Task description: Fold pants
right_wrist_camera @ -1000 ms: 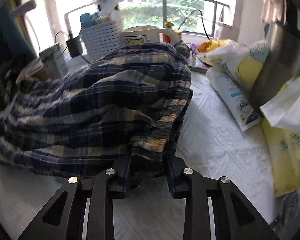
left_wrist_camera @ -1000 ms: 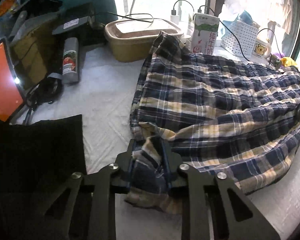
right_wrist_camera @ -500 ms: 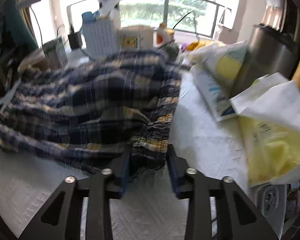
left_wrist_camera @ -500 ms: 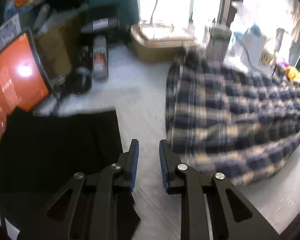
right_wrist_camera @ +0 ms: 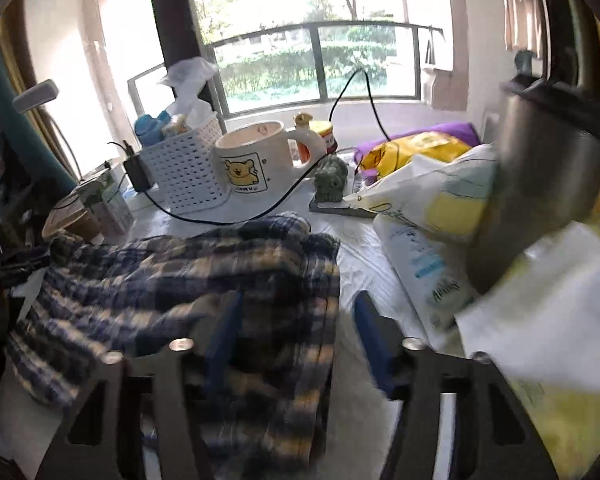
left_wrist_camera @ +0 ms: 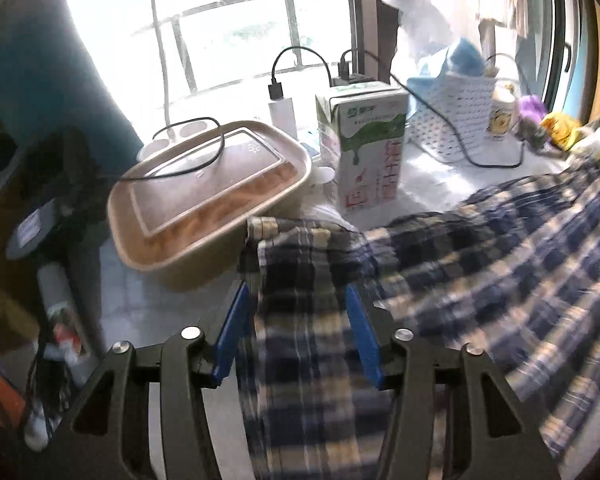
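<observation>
Left wrist view first: my left claw (left_wrist_camera: pixel 296 332) has its jaws opening, and a strip of the plaid pants (left_wrist_camera: pixel 440 280) runs up between the blue pads (left_wrist_camera: pixel 232 332) with a gap on either side, so the pads do not press on it. That strip ends in a folded hem just past my fingertips, touching or nearly touching the tan lidded container (left_wrist_camera: pixel 208 208); the rest of the cloth spreads away toward the right edge of the white-covered tabletop (left_wrist_camera: pixel 132 304). Beyond the hem stands a milk carton (left_wrist_camera: pixel 364 148), then a white basket (left_wrist_camera: pixel 456 120) near the window. Right wrist view: my right claw (right_wrist_camera: pixel 296 340) is opening as well, and the pants (right_wrist_camera: pixel 172 284) drape over its left pad and fill part of the gap, while the right pad stands over bare tabletop (right_wrist_camera: pixel 364 264). From there the cloth lies bunched toward the left edge. Farther off sit a bear mug (right_wrist_camera: pixel 256 160) and a plastic bag (right_wrist_camera: pixel 432 196).
</observation>
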A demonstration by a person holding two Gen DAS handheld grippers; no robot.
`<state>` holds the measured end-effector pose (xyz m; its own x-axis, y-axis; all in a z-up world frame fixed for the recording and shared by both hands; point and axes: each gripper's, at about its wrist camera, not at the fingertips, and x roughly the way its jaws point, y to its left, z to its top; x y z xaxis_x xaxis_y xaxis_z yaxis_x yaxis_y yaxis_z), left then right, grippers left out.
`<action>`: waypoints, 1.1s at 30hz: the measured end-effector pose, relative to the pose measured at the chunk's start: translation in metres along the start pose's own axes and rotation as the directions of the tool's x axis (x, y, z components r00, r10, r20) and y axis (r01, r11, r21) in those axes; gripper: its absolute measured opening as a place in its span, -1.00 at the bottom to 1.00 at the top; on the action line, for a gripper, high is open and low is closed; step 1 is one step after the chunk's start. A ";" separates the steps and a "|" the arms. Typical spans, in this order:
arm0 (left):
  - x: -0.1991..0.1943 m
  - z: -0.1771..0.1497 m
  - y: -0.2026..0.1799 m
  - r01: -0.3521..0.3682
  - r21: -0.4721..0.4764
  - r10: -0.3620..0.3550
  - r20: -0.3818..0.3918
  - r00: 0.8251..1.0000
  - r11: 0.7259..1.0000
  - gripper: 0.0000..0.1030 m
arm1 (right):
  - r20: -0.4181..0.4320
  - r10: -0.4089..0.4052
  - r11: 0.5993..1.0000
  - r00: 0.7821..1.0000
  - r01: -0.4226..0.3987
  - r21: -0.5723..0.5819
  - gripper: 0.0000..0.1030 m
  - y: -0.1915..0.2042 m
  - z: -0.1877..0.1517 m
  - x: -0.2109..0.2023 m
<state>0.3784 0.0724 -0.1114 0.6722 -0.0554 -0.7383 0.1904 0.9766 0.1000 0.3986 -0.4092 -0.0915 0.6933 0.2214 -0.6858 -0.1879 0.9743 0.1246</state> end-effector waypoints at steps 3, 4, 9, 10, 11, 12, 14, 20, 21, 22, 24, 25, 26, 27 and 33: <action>0.017 0.005 0.002 -0.035 0.022 0.035 -0.037 0.999 0.999 -0.96 | -0.017 0.028 0.999 0.999 -0.028 -0.016 0.04 0.000 0.013 0.019; 0.020 0.006 0.003 -0.044 0.019 0.045 -0.041 0.998 0.999 -0.96 | -0.029 0.025 0.999 0.999 -0.026 -0.031 0.00 0.002 0.017 0.025; 0.018 0.008 0.010 -0.155 -0.006 0.155 0.002 0.988 0.988 -0.97 | -0.088 -0.056 0.993 0.995 0.046 -0.112 -0.22 0.009 0.026 0.057; 0.015 0.008 0.012 -0.179 -0.012 0.180 0.018 0.984 0.984 -0.97 | -0.093 -0.063 0.992 0.994 0.052 -0.118 -0.23 0.010 0.026 0.061; 0.012 0.008 0.013 -0.200 -0.019 0.200 0.034 0.979 0.980 -0.97 | -0.098 -0.076 0.990 0.992 0.063 -0.127 -0.23 0.011 0.028 0.066; 0.011 0.008 0.016 -0.205 -0.034 0.207 0.041 0.978 0.978 -0.97 | -0.100 -0.087 0.988 0.991 0.074 -0.133 -0.23 0.012 0.029 0.070; 0.013 0.008 0.023 -0.220 -0.055 0.222 0.030 0.975 0.974 -1.00 | -0.111 -0.115 0.984 0.987 0.098 -0.149 -0.23 0.014 0.029 0.079; 0.004 0.005 0.031 -0.185 -0.112 0.188 0.022 0.982 0.976 -1.00 | -0.089 -0.152 0.984 0.984 0.141 -0.112 -0.09 0.011 0.032 0.073; -0.003 0.005 0.028 -0.169 -0.110 0.174 0.034 0.984 0.979 -1.00 | -0.076 -0.155 0.983 0.985 0.146 -0.109 -0.03 0.012 0.032 0.067; -0.007 0.002 0.025 -0.154 -0.108 0.159 0.043 0.986 0.982 -0.99 | -0.062 -0.157 0.983 0.986 0.150 -0.105 -0.01 0.012 0.033 0.060; -0.020 0.003 0.015 -0.102 -0.089 0.108 0.071 0.992 0.991 -0.93 | -0.031 -0.148 0.985 0.988 0.145 -0.094 0.00 0.015 0.033 0.043; -0.026 0.002 0.010 -0.066 -0.072 0.072 0.084 0.994 0.995 -0.77 | -0.019 -0.143 0.986 0.990 0.140 -0.089 0.00 0.016 0.032 0.036; -0.031 0.000 0.003 -0.037 -0.056 0.042 0.093 0.995 0.998 -0.67 | -0.008 -0.134 0.988 0.991 0.133 -0.085 0.00 0.018 0.030 0.027; -0.033 -0.002 -0.003 -0.015 -0.044 0.019 0.095 0.995 0.999 -0.46 | -0.006 -0.131 0.988 0.991 0.130 -0.082 0.00 0.019 0.029 0.023; -0.038 -0.018 -0.045 0.149 0.023 -0.150 0.063 0.987 0.989 -0.38 | -0.024 -0.083 0.996 0.996 0.082 -0.036 0.07 0.026 0.003 0.002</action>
<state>0.3313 0.0340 -0.0994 0.6793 -0.2144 -0.7018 0.3051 0.9523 0.0045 0.3976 -0.3833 -0.0875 0.6895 0.1388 -0.7109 -0.1555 0.9870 0.0419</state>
